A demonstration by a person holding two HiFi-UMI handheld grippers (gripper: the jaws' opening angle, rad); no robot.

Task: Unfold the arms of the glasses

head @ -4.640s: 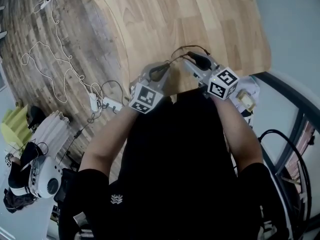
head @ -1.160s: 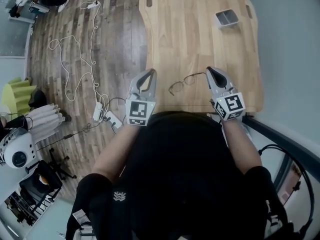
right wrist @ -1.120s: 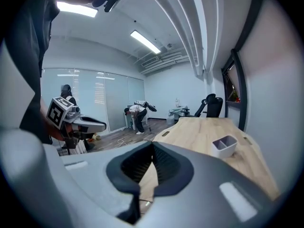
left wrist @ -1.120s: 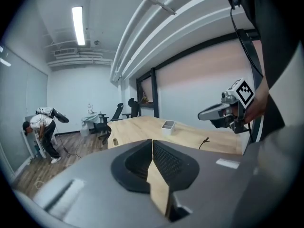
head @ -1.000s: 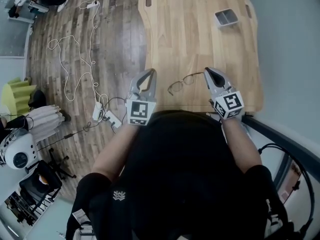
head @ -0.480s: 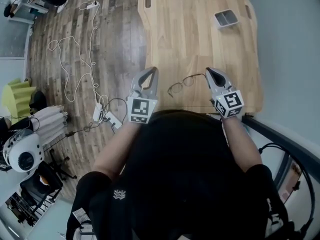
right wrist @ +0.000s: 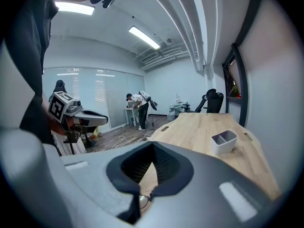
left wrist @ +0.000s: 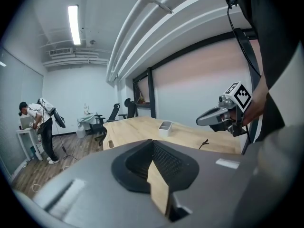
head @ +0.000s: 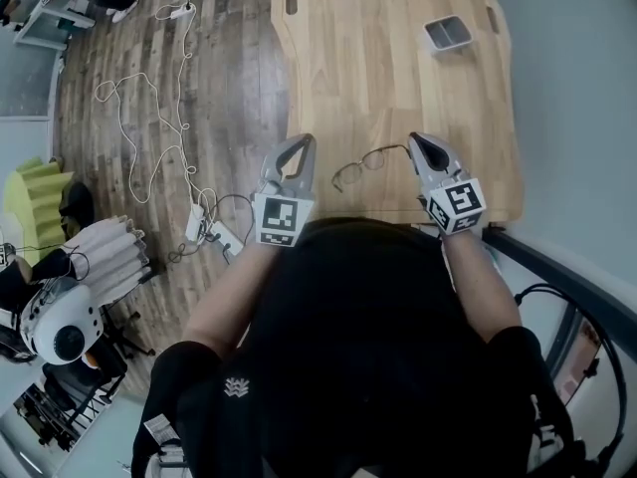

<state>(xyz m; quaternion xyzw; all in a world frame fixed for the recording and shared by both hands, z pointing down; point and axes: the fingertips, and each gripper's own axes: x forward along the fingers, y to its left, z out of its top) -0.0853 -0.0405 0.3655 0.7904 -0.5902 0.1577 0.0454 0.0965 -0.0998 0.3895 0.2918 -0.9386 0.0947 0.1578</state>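
Thin wire-frame glasses lie on the light wooden table near its front edge, between my two grippers. One arm of the glasses reaches toward the right gripper. My left gripper hovers to the left of them over the table's left edge, shut and empty. My right gripper stands just right of the glasses, also shut with nothing in it. In the right gripper view a bit of the glasses shows below the closed jaws. The left gripper view shows the right gripper across the table.
A small grey two-compartment tray stands at the table's far right. White cables and a power strip lie on the wooden floor to the left. A person stands at a desk far off, near office chairs.
Several seconds ago both grippers held the glasses close to the body at the table edge. Now the glasses lie on the table and the grippers stand apart. Over the last second nothing moved.
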